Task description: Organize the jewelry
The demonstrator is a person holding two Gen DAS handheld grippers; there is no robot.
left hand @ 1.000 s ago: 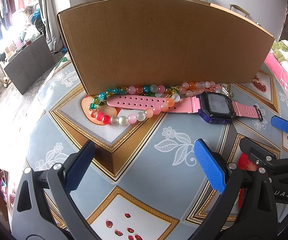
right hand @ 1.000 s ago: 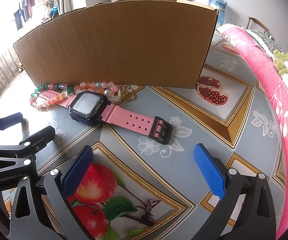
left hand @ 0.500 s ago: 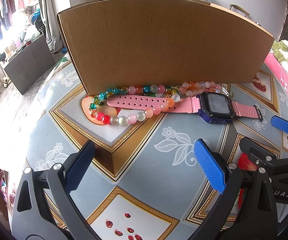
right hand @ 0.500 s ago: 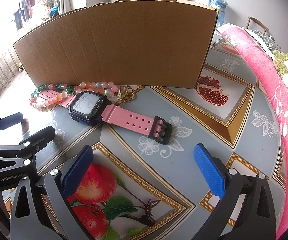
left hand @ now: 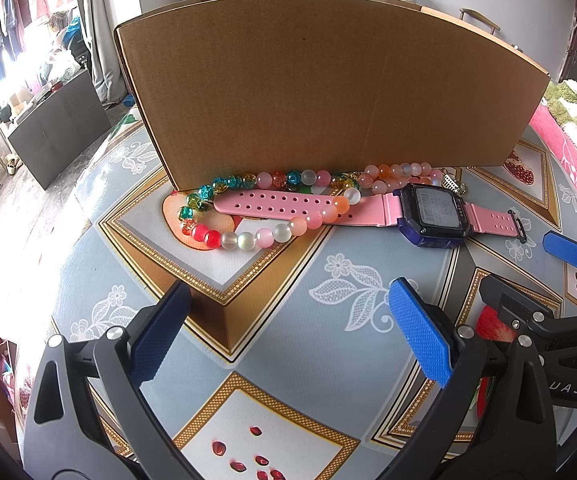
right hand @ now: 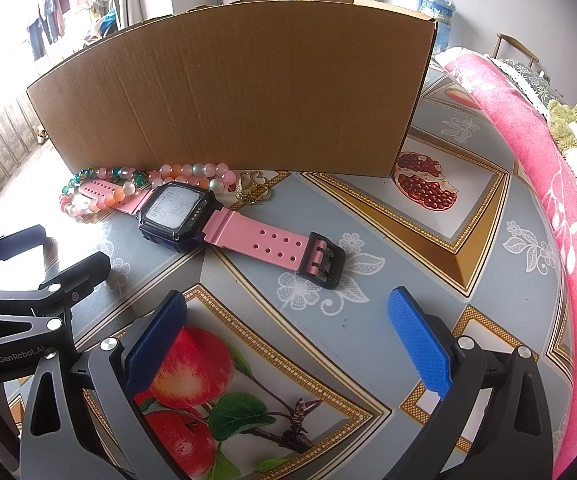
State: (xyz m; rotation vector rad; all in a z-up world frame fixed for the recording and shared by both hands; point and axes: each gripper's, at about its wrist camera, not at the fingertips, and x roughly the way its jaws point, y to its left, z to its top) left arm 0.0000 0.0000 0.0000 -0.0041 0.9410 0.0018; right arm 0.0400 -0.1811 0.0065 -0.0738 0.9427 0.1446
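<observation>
Pink-strapped watch [left hand: 428, 216] and bead bracelets [left hand: 248, 216] lie unmoved on the tabletop [left hand: 288, 320] against the cardboard box [left hand: 320, 88], while left gripper [left hand: 288, 336] and right gripper [right hand: 288, 340] stay wide-fingered, empty, short of them, so sorting hasn't begun.

Matt corrugated cardboard box [left hand: 320, 92]; glossy beads [left hand: 248, 236].

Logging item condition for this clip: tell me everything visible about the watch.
The watch lies flat, face up, on the table in front of the box. It has a dark, squarish case, a pale screen and a pink strap, seemingly rubber, with rows of holes. The black buckle end points toward the right gripper. A bead bracelet crosses the other strap end. No gripper touches it.
</observation>
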